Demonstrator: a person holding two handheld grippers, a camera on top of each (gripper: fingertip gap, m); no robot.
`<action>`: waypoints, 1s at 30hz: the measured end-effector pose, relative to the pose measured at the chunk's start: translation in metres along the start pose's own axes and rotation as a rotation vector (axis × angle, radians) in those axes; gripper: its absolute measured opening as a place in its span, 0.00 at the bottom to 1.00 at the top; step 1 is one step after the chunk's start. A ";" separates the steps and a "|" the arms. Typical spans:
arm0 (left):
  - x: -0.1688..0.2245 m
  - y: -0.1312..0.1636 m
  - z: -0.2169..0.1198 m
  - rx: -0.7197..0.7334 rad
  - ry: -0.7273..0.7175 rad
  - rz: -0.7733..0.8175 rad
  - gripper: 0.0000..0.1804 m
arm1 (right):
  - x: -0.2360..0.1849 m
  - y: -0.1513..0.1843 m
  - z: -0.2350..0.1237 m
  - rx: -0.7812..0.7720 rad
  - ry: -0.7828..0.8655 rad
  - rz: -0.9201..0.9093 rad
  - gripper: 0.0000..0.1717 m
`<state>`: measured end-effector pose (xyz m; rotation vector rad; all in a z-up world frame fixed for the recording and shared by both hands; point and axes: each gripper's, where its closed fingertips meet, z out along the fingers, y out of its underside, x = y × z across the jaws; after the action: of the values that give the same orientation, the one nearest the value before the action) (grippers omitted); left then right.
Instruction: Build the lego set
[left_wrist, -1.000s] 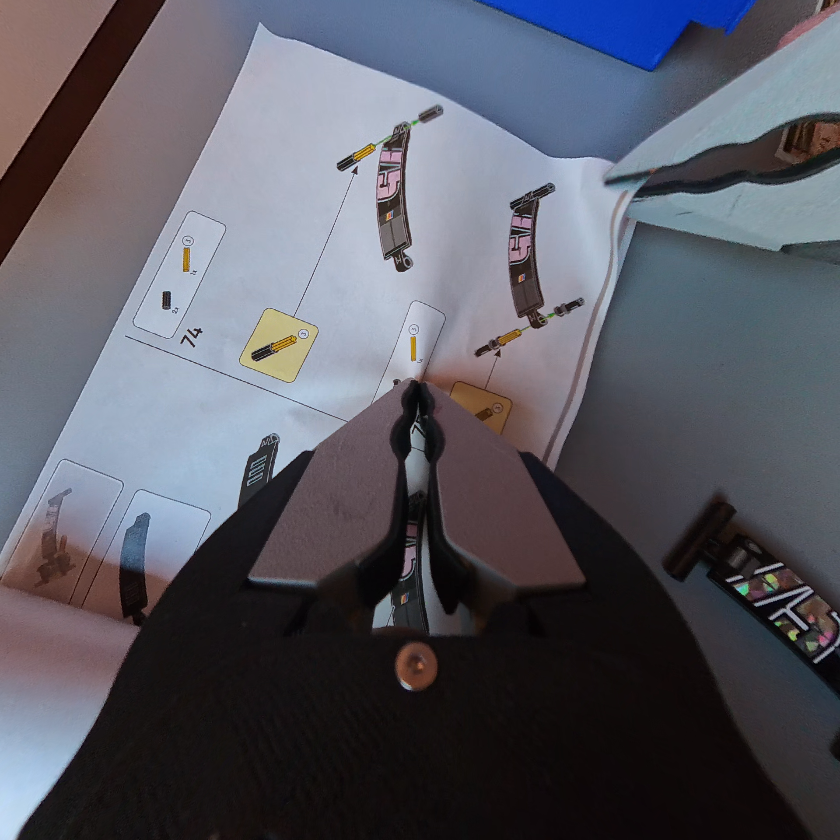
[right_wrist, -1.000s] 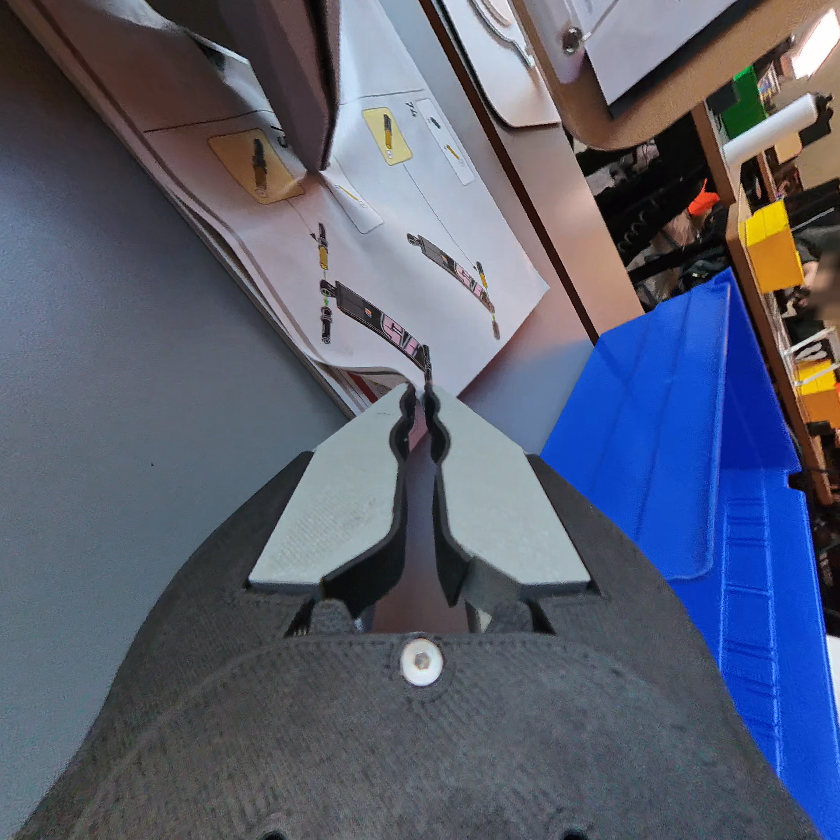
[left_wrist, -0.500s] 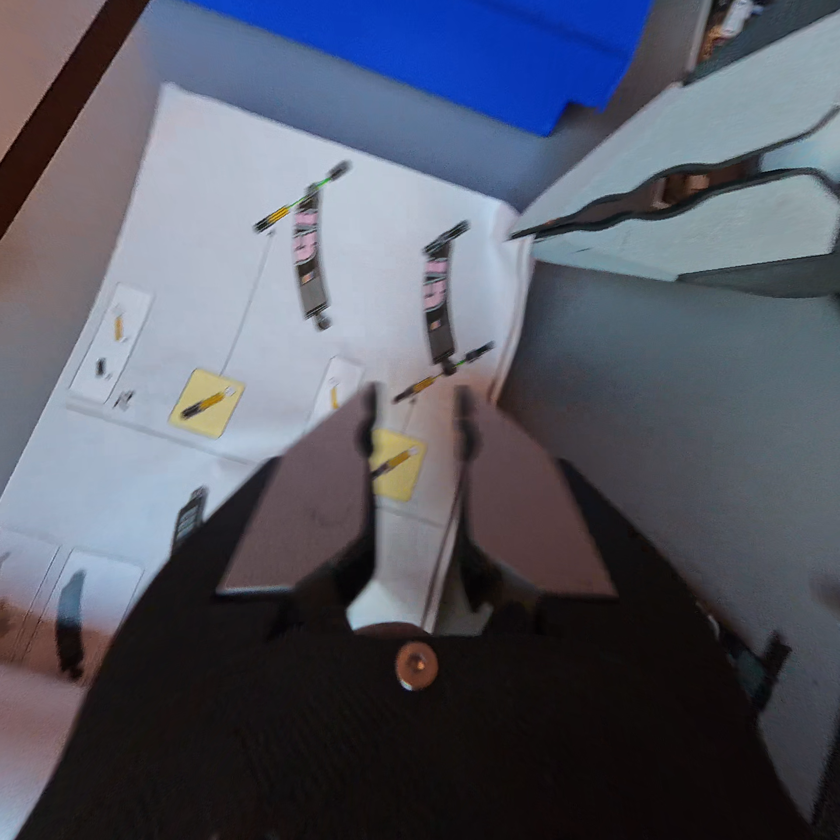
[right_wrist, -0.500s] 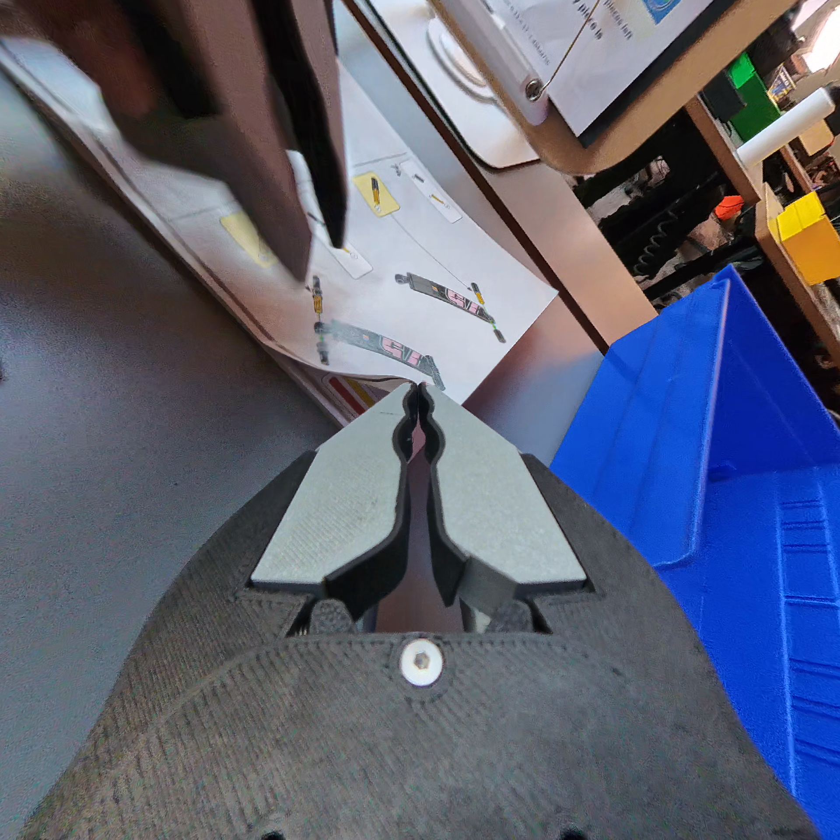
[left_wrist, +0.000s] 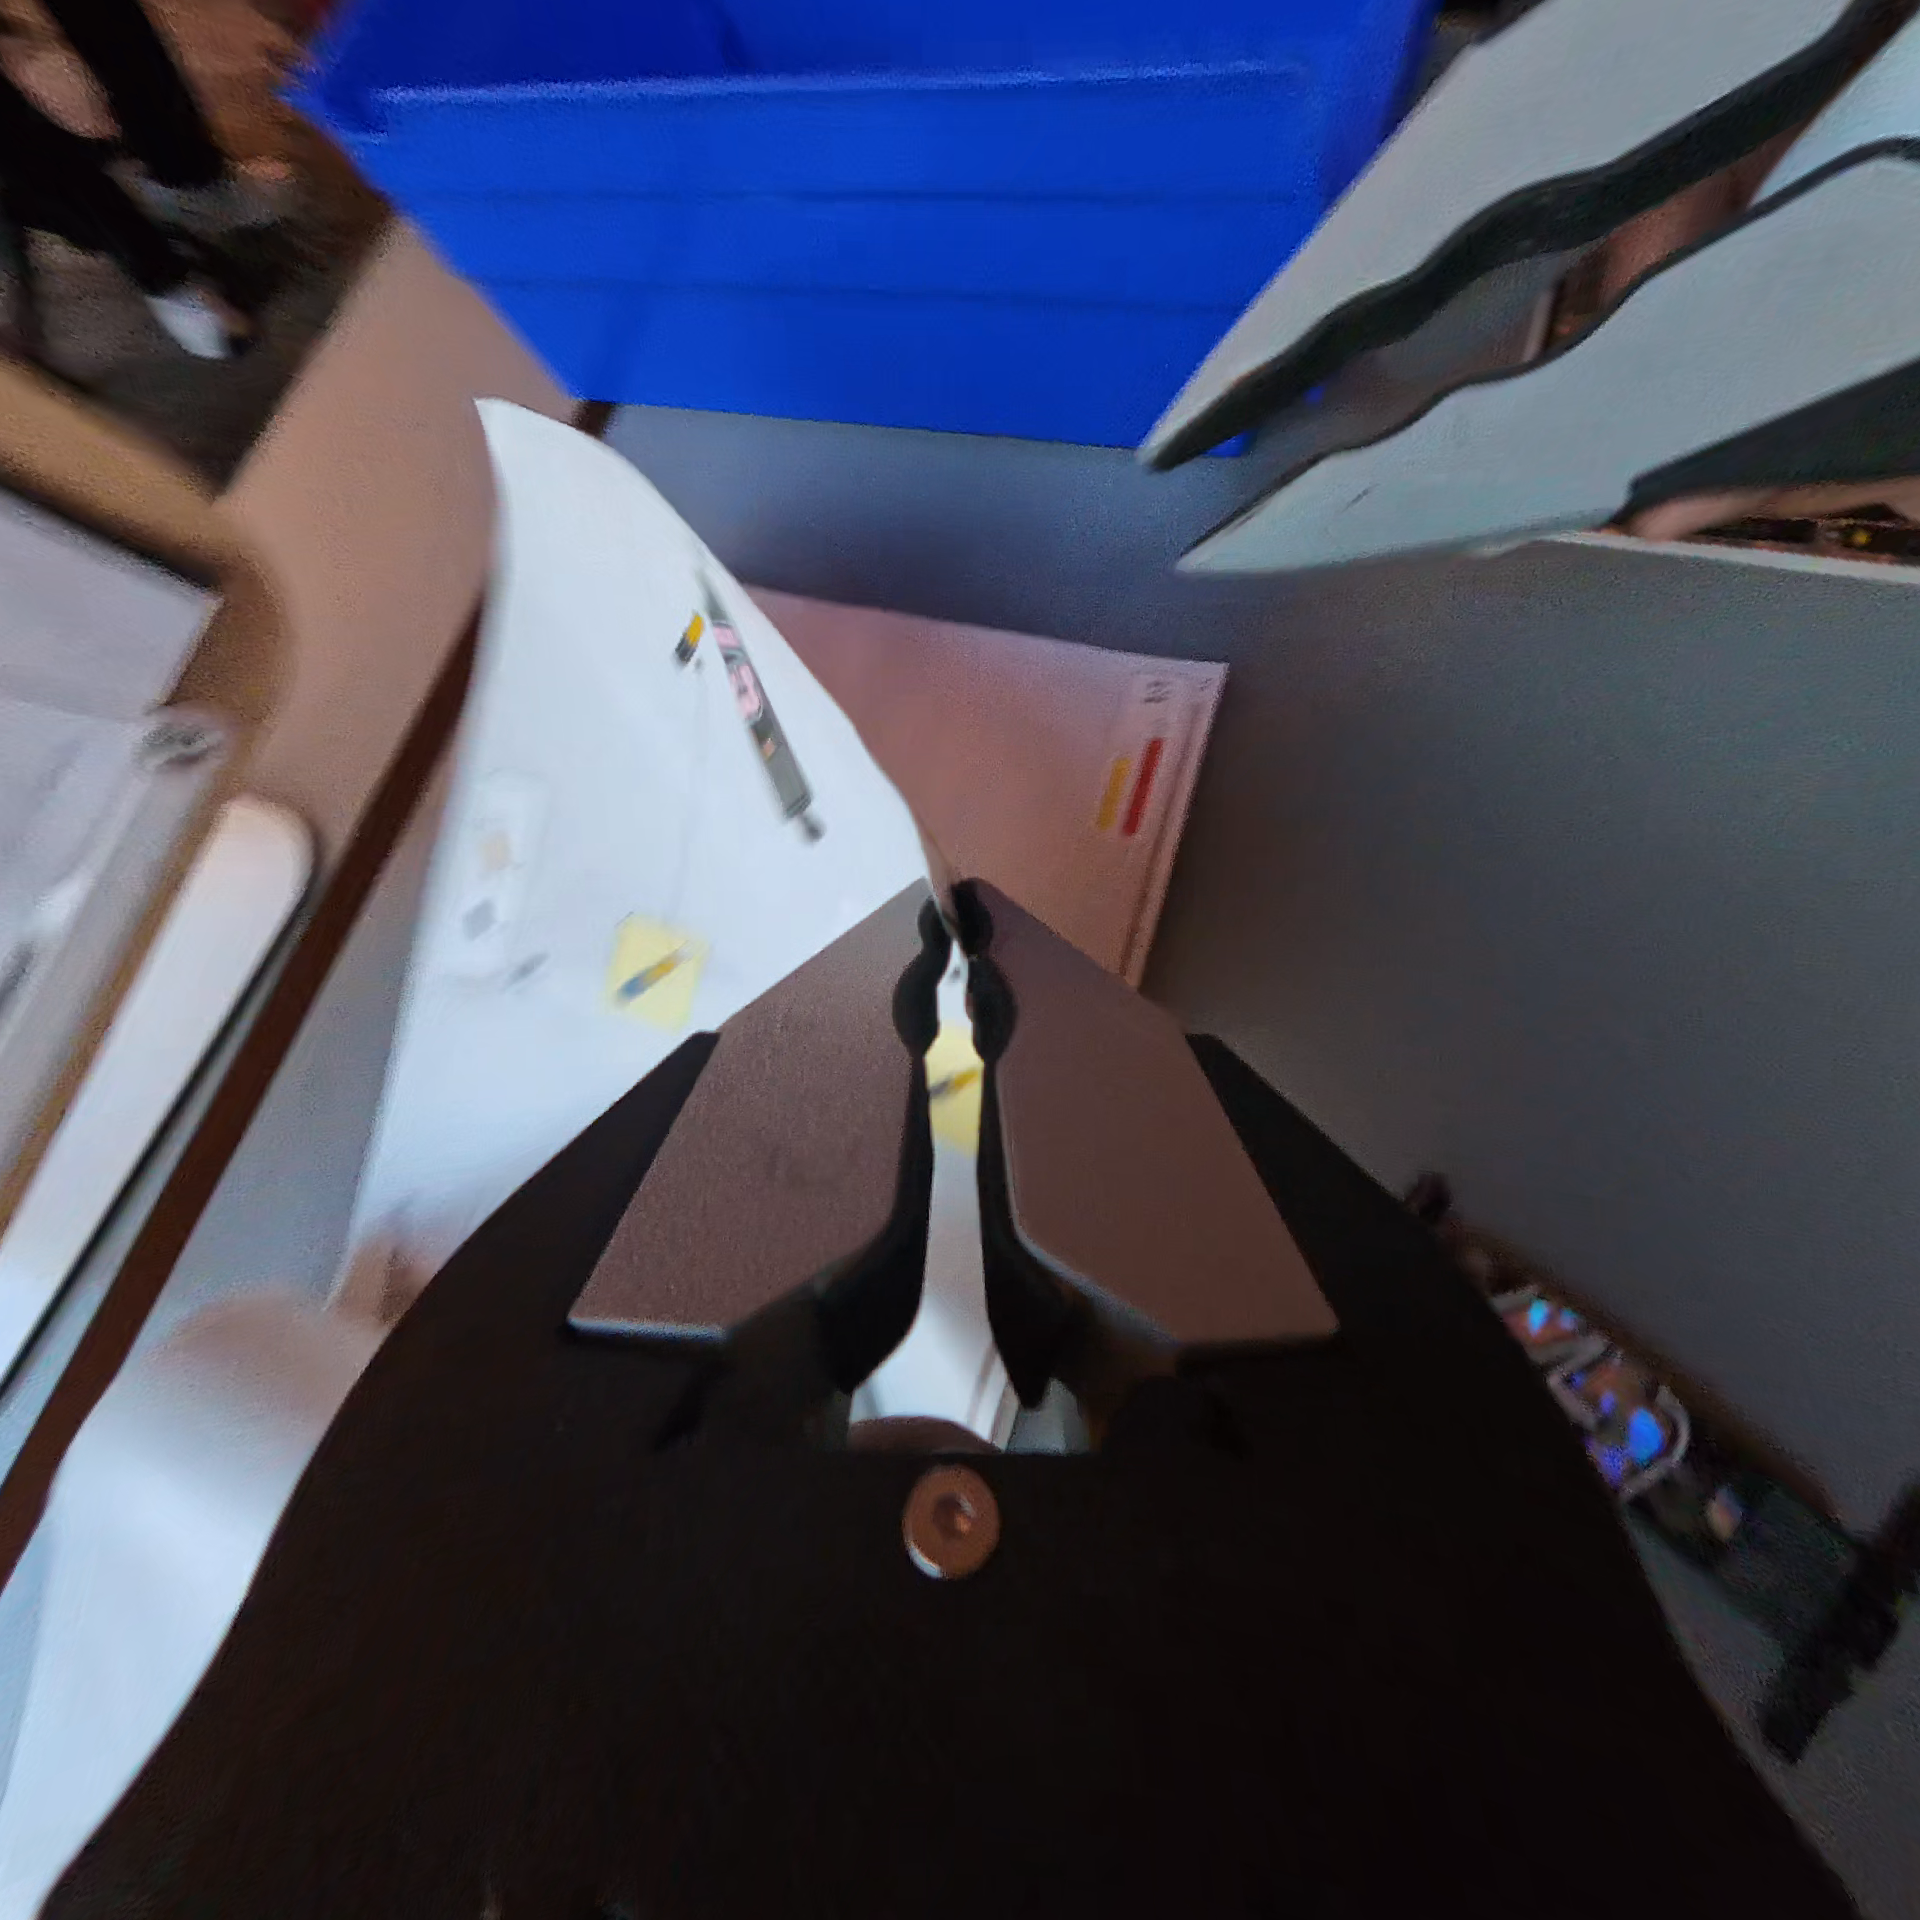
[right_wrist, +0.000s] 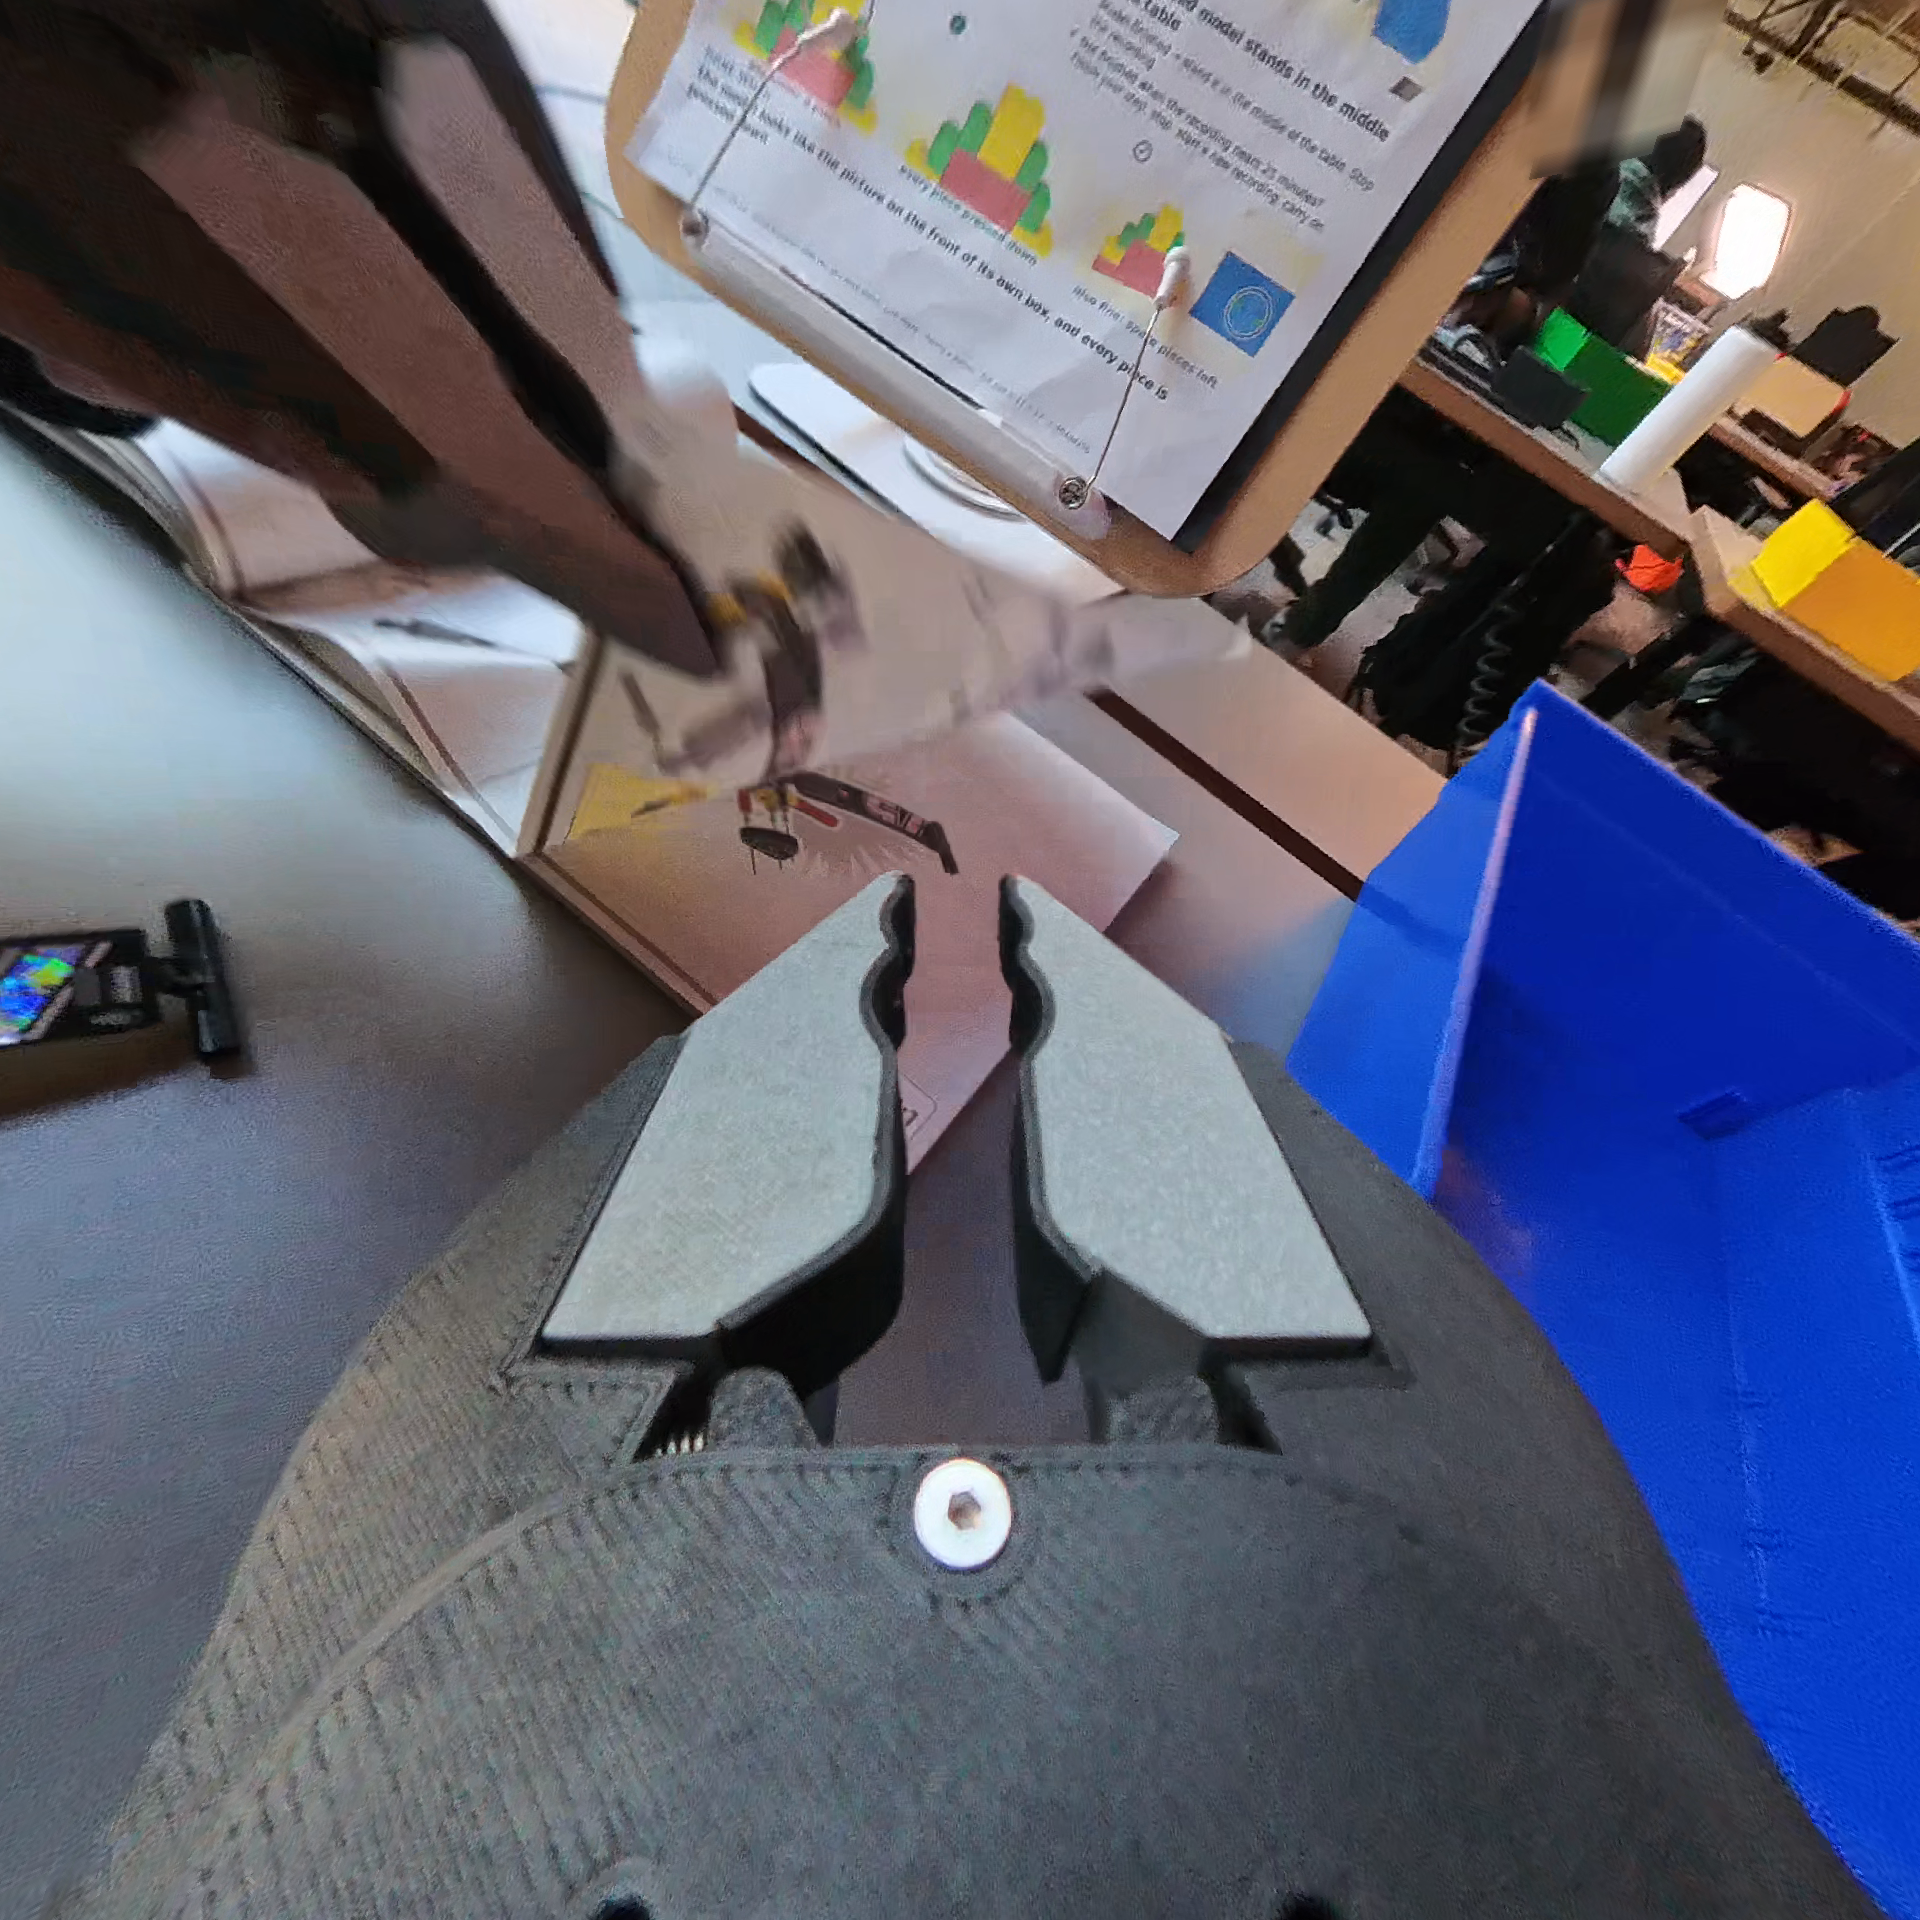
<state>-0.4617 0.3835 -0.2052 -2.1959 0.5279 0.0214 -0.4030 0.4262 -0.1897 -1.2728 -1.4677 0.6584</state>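
The left tongs (left_wrist: 954, 914) are closed on the edge of a white page (left_wrist: 623, 790) of the instruction booklet (right_wrist: 727, 935) and hold it lifted above the grey desk (left_wrist: 1507, 883). The right tongs (right_wrist: 956, 894) are slightly open and empty, just over the next page, beside the blue bin (right_wrist: 1662, 1143). I think the page should be carried over in a slow arc, so the thin paper does not tear or slip.

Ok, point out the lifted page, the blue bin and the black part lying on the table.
lifted page (left_wrist: 644, 831), left wrist view, its printed face.
blue bin (right_wrist: 1662, 1195), right wrist view, its side wall.
black part (right_wrist: 192, 977), right wrist view, its crossbar end.
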 end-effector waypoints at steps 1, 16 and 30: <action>-0.013 0.008 -0.019 0.037 -0.045 -0.028 0.00 | 0.000 -0.001 -0.001 0.013 -0.011 0.025 0.08; -0.068 0.264 -0.204 -0.025 -0.137 -0.793 0.08 | -0.029 0.029 0.012 -0.124 -0.126 -0.052 0.16; -0.065 0.272 -0.283 0.036 -0.305 -0.530 0.12 | -0.121 -0.030 0.121 -0.470 -0.526 0.136 0.05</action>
<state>-0.6710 0.0450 -0.2165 -2.1803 -0.2259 0.0617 -0.5384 0.3311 -0.2424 -1.6489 -2.0657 0.8085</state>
